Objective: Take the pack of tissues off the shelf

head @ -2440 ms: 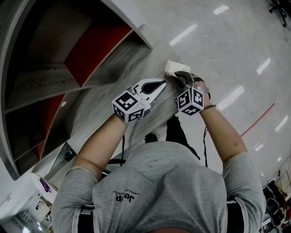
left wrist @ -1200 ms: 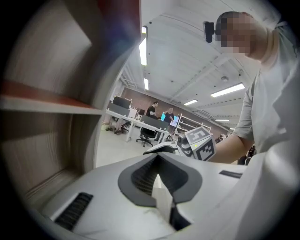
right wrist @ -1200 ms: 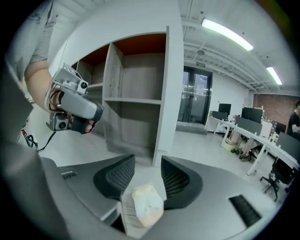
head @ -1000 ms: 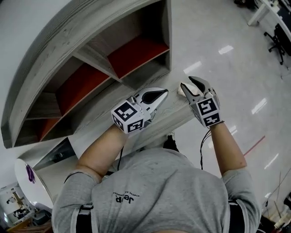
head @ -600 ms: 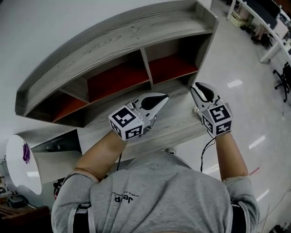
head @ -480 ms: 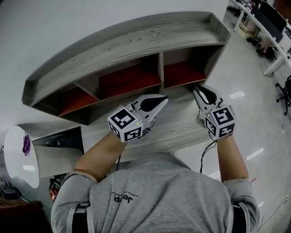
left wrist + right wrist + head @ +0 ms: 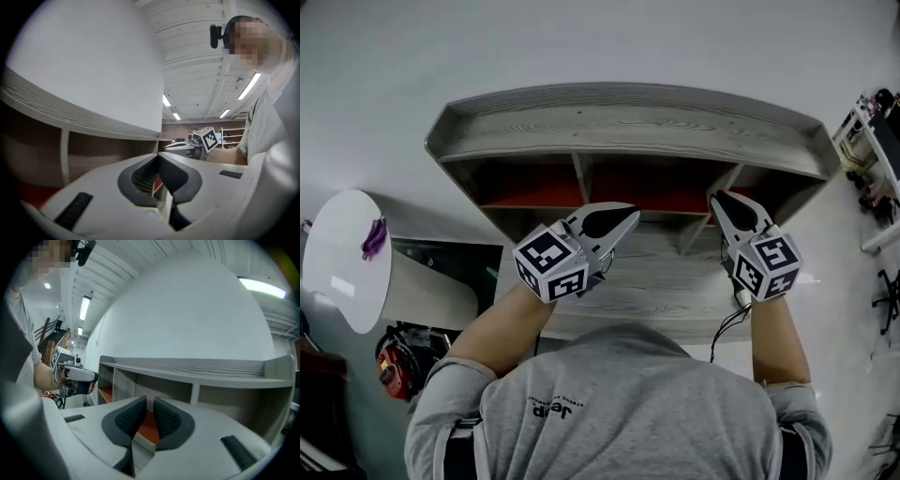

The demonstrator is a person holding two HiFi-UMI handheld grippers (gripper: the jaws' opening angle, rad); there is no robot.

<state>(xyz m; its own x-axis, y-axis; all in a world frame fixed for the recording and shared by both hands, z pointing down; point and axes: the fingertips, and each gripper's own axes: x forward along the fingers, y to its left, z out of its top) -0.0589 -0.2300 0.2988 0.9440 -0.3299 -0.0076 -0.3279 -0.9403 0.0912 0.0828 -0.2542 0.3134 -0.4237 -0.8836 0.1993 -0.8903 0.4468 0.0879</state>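
Both up before the grey shelf (image 7: 628, 122). Left gripper (image 7: 631, 216) has its jaws pressed together. Right gripper (image 7: 718, 197) has just been closing, thin gap left, nothing between. Tissue pack: can't tell where.

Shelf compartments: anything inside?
Only red floors show inside the shelf compartments; no tissue pack visible. The top board covers their rear, and the right-hand ones are dark.
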